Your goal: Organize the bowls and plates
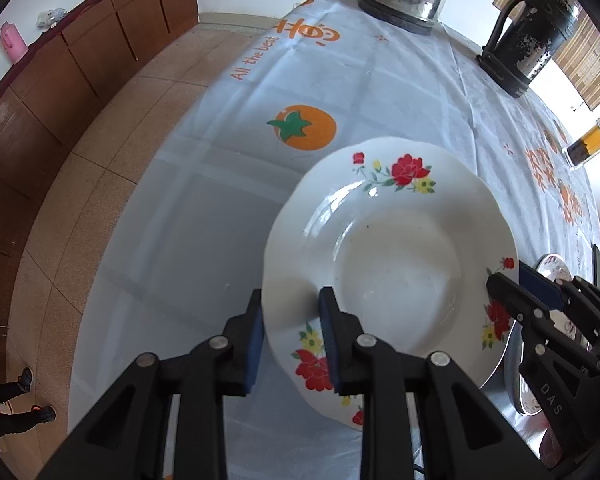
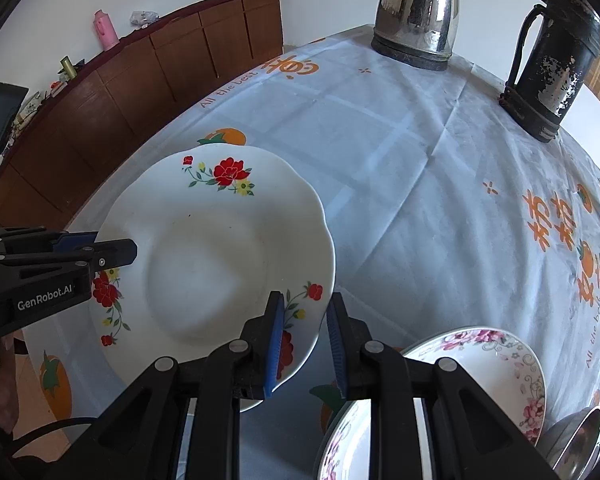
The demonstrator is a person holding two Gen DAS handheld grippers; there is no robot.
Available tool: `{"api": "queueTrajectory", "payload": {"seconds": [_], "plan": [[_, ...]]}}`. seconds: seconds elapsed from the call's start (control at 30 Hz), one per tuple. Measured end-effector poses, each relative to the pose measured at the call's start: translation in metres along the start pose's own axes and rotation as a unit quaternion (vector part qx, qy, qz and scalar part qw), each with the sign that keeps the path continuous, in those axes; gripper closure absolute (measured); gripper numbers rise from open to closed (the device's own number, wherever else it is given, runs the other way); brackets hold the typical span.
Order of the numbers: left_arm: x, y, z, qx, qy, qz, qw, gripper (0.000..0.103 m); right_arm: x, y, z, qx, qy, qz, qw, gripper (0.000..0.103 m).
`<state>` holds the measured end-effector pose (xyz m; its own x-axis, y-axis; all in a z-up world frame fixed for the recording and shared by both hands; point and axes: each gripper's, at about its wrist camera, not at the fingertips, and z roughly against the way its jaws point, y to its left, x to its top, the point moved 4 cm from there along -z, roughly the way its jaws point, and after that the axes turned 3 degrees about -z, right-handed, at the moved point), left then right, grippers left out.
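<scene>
A white plate with red flowers is held above the table between both grippers. My left gripper straddles its near-left rim with a wide gap between the pads, one finger under and one over; it also shows at the left of the right wrist view. My right gripper straddles the opposite rim, pads apart; it also shows at the right of the left wrist view. A pink-flowered bowl and plate sit at lower right.
A steel kettle and a worn black jug stand at the far end of the table with the white printed cloth. A glass jar is at the right. A metal bowl sits near the pink-flowered dishes. Wooden cabinets line the left wall.
</scene>
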<state>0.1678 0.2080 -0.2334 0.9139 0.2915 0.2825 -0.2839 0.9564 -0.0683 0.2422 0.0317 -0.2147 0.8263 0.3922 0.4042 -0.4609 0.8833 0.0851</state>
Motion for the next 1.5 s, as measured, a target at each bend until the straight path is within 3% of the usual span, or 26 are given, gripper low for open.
{"api": "queueTrajectory", "payload": {"seconds": [0.57,1.5], "plan": [[-0.006,-0.021,0.021,-0.009,-0.011,-0.022,0.9997,0.078,-0.011,-0.012,0.030,-0.010,-0.021,-0.026,0.999,0.080],[-0.014,-0.121,0.037,-0.034,-0.020,-0.099,0.9943,0.078,-0.054,-0.090,0.079,-0.051,-0.043,-0.091,0.994,0.080]]}}
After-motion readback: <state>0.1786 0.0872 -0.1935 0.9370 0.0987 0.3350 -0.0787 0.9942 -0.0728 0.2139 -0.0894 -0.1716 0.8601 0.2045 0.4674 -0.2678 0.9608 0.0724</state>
